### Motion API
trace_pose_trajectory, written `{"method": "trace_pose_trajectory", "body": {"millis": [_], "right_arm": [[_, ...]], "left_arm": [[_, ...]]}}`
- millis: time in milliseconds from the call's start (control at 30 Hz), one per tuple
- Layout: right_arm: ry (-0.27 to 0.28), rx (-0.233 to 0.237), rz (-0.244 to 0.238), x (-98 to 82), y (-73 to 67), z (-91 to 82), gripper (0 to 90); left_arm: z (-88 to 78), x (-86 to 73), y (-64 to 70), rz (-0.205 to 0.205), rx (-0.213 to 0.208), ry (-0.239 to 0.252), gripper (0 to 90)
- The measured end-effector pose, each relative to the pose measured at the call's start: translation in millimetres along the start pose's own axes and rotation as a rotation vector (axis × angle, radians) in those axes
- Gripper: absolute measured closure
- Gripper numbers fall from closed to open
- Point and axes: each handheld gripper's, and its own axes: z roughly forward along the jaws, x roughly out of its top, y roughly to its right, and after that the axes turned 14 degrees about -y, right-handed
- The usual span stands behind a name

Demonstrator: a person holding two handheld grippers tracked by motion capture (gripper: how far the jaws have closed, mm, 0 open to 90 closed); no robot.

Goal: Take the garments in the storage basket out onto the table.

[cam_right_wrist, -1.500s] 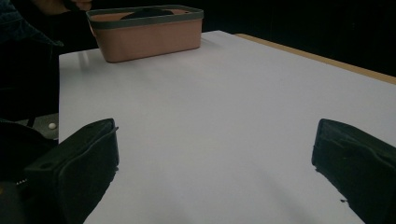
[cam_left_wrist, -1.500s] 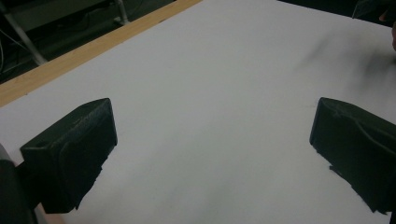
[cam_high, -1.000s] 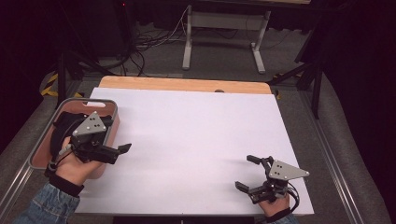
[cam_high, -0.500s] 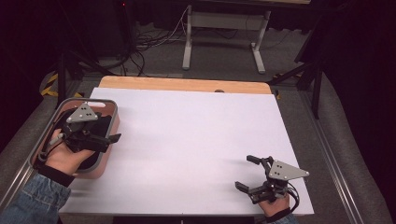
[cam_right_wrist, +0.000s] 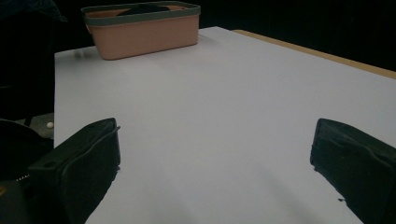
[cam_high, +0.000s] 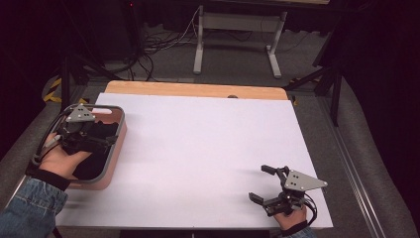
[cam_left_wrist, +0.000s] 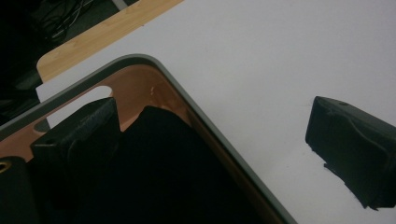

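The black cloth (cam_left_wrist: 159, 172) lies heaped inside the salmon-coloured basket (cam_high: 115, 148) at the left edge of the table (cam_high: 208, 148), directly under the left gripper (cam_high: 94, 141), which is much the nearer tool. In the left gripper view its jaws stand spread wide and straddle the basket's grey rim, one down against or just beside the cloth, the other outside over the white top, pinching nothing yet. The right gripper (cam_high: 262, 183) rests near the table's front right corner, well apart, jaws wide and empty.
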Motion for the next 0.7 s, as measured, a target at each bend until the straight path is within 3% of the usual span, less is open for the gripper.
{"method": "trace_pose_trajectory", "body": {"millis": [67, 300, 433, 600, 700], "right_arm": [[-0.001, 0.005, 0.0, -0.1, 0.2, 0.5, 2.3], [-0.006, 0.018, 0.005, -0.6, 0.6, 1.6, 2.8], [-0.005, 0.027, 0.004, -0.3, 0.1, 2.3, 2.8], [-0.004, 0.031, 0.004, -0.2, 0.1, 2.7, 2.8], [-0.003, 0.032, 0.003, -0.2, 0.0, 2.7, 2.8]], "left_arm": [[1.8, -2.5, -7.3, -0.041, -0.003, -0.005, 4.9], [11.5, -8.7, -23.3, -0.079, 0.021, -0.068, 4.5], [17.9, -11.0, -32.1, -0.132, 0.006, -0.116, 0.2], [22.6, -12.8, -38.8, -0.133, 0.037, -0.146, 0.0], [26.3, -13.8, -43.7, -0.163, 0.057, -0.167, 0.3]]}}
